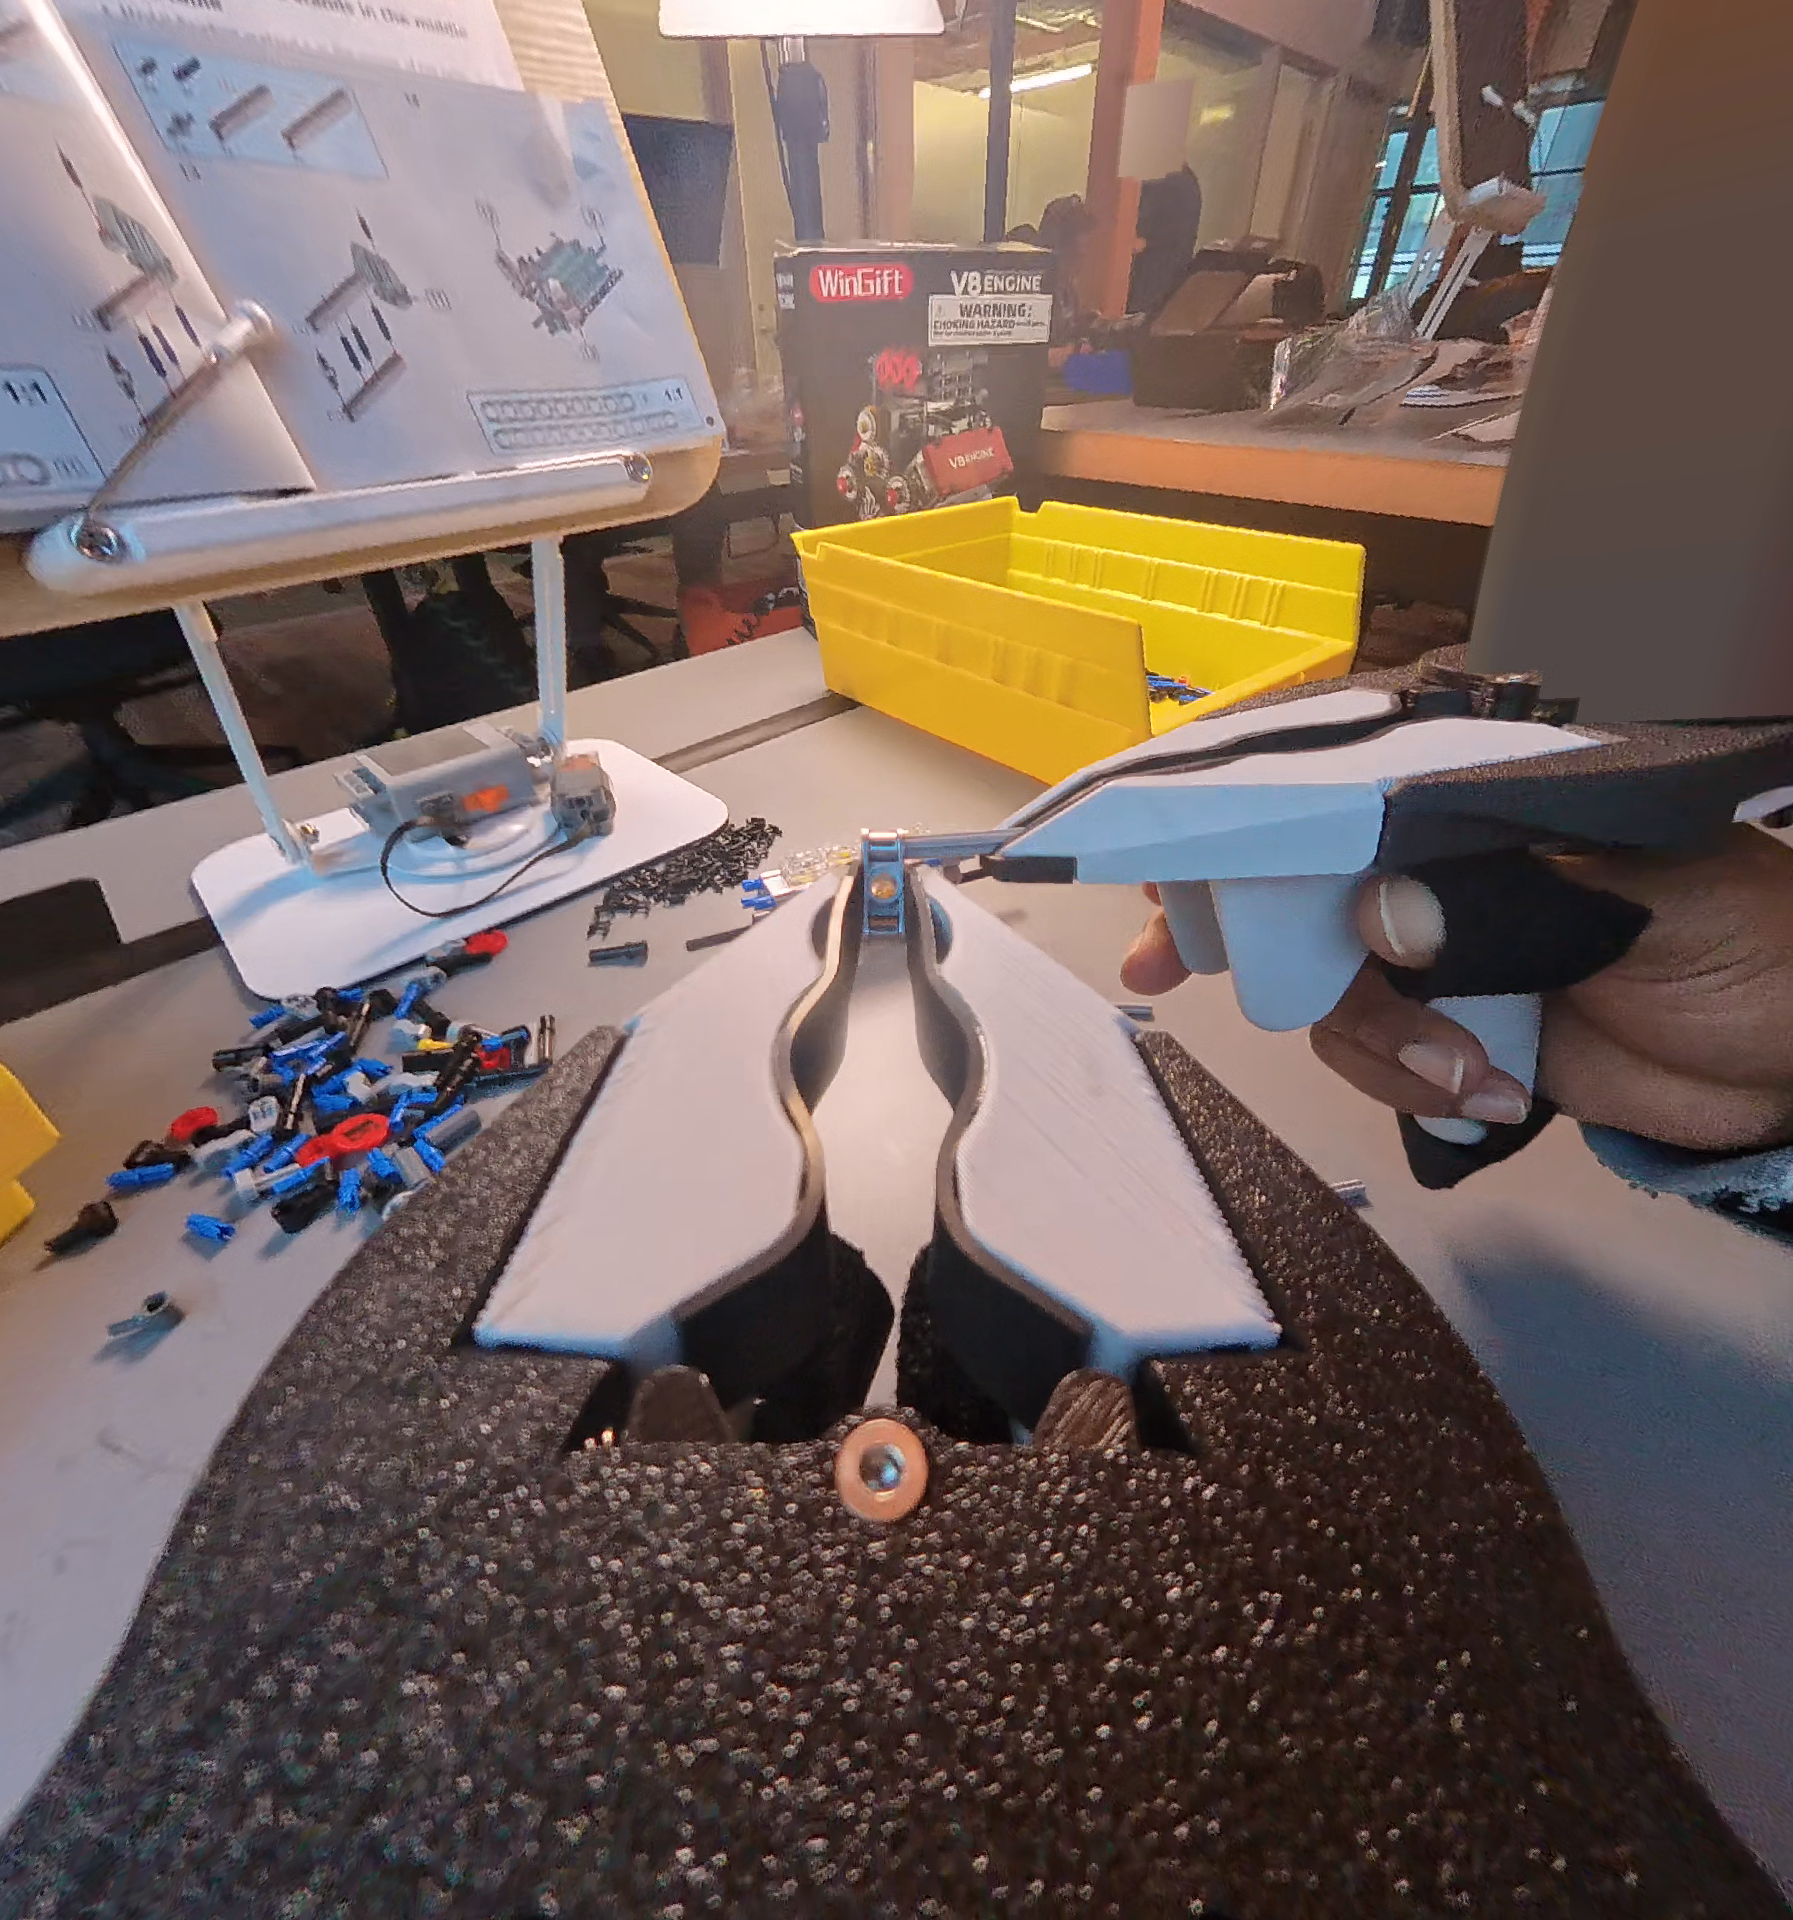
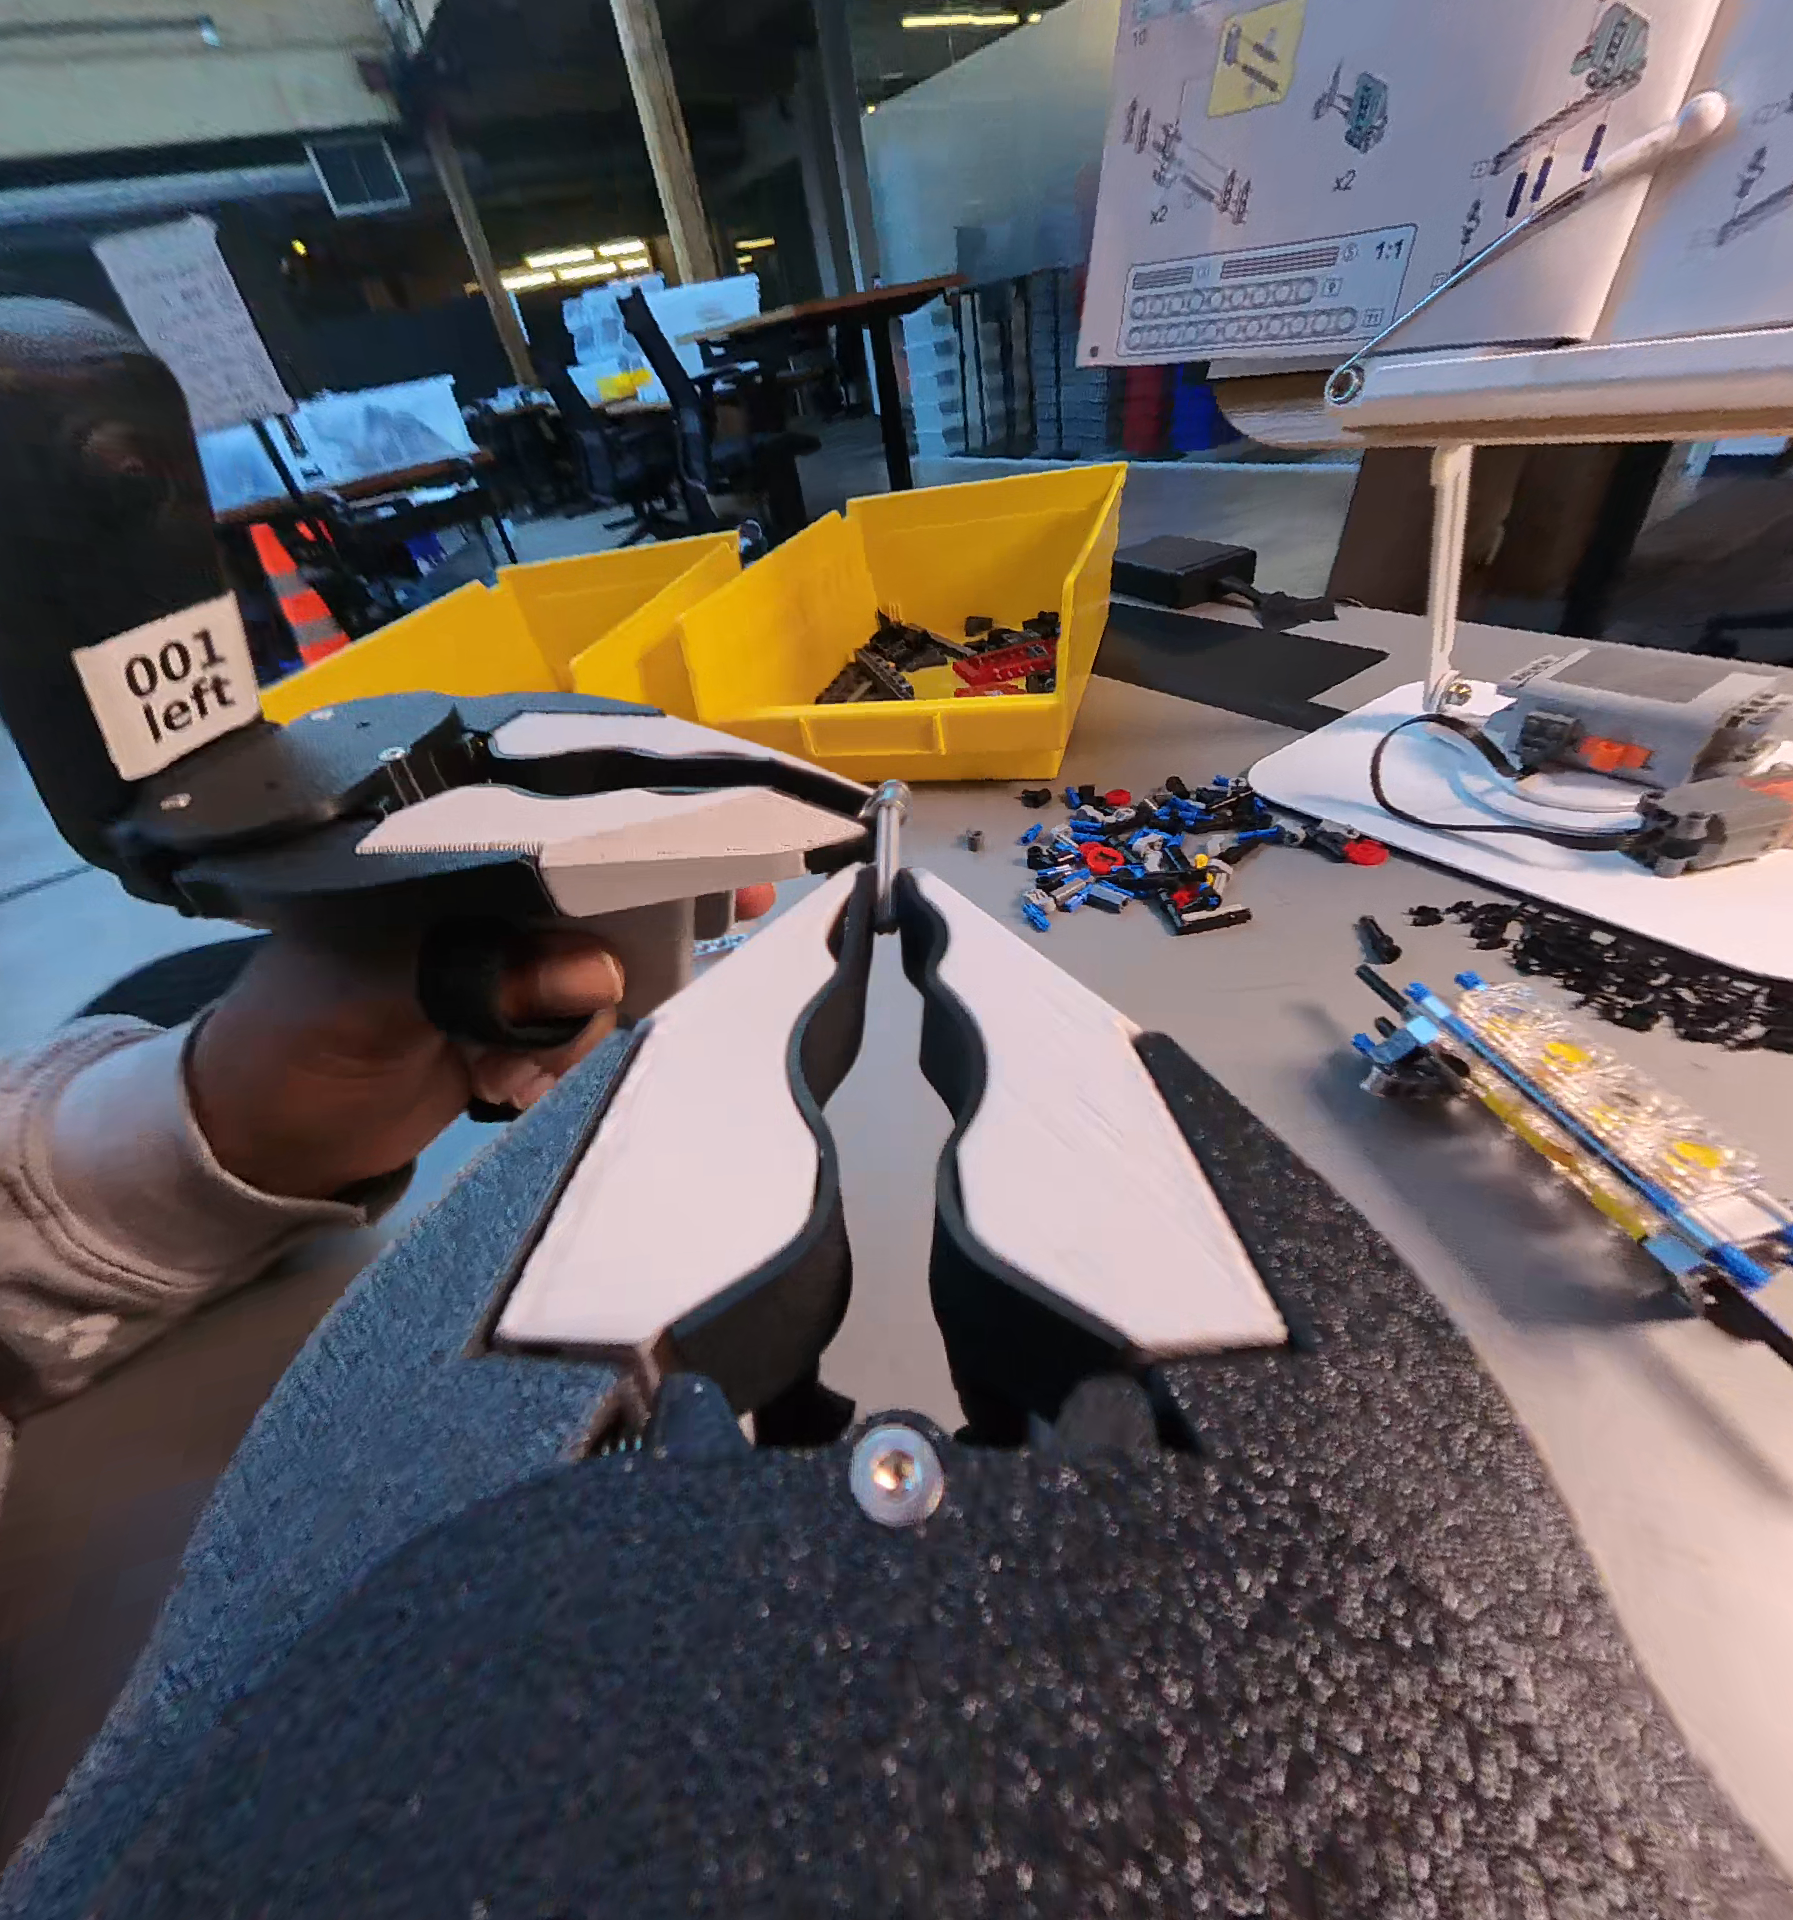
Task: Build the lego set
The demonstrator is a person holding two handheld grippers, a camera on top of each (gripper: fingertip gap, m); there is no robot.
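Note:
In the left wrist view my left gripper is shut on a small grey connector piece, held above the grey table. My right gripper comes in from the right, shut on a thin grey axle whose end meets the connector. In the right wrist view my right gripper grips the same axle, which stands upright between its tips. The left gripper reaches in from the left and touches the axle's top end. The connector itself is hidden there.
A pile of small blue, black and red pieces lies on the table. Also here: a yellow bin, another holding dark and red parts, an instruction booklet on a stand, a grey battery box, black pins, a clear assembly. Only a small space, under 4 cm, lies between the two pairs of fingers.

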